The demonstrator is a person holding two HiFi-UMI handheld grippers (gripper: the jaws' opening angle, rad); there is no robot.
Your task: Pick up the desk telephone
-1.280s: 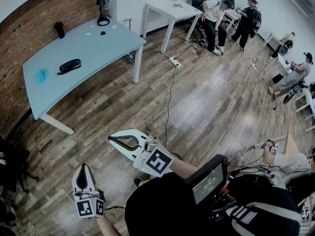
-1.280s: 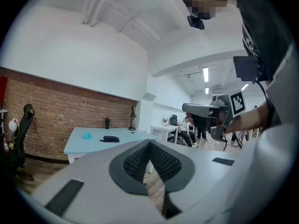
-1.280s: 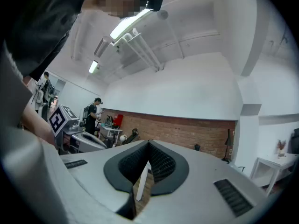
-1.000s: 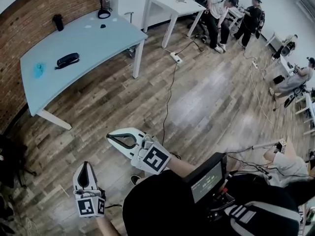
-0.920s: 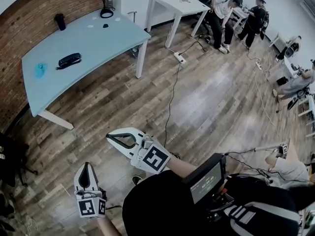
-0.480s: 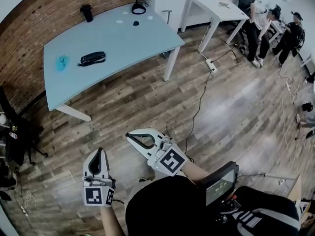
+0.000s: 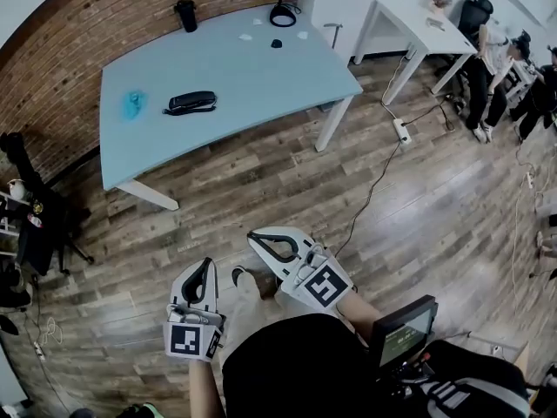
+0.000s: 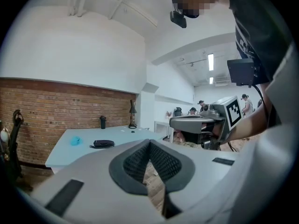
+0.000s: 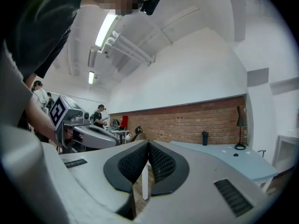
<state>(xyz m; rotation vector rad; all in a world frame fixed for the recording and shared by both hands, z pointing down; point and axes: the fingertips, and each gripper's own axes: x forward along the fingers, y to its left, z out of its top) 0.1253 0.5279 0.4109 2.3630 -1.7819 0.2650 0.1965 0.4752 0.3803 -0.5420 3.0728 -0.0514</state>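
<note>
The desk telephone (image 7: pixel 191 103) is a black handset-shaped unit lying on the pale blue table (image 7: pixel 261 77) by the brick wall; the left gripper view shows the telephone (image 8: pixel 103 143) small and far off. My left gripper (image 7: pixel 207 266) is shut and empty over the wooden floor, well short of the table. Beside it my right gripper (image 7: pixel 258 237) is also shut and empty, pointing toward the table. In the left gripper view the left gripper (image 8: pixel 149 142) has its jaws closed together. The right gripper (image 9: pixel 148 143) looks the same in its own view, where the telephone is not seen.
On the table are a blue object (image 7: pixel 132 104), a black cup (image 7: pixel 185 14) and a desk lamp (image 7: pixel 283 7). A cable and power strip (image 7: pixel 401 130) lie on the floor. A white table (image 7: pixel 418 24) and several people stand at the far right. Dark clutter (image 7: pixel 26 225) sits left.
The blue table and telephone have shifted right and closer in the head view as I moved toward them. Both grippers travelled along, staying shut and empty.
</note>
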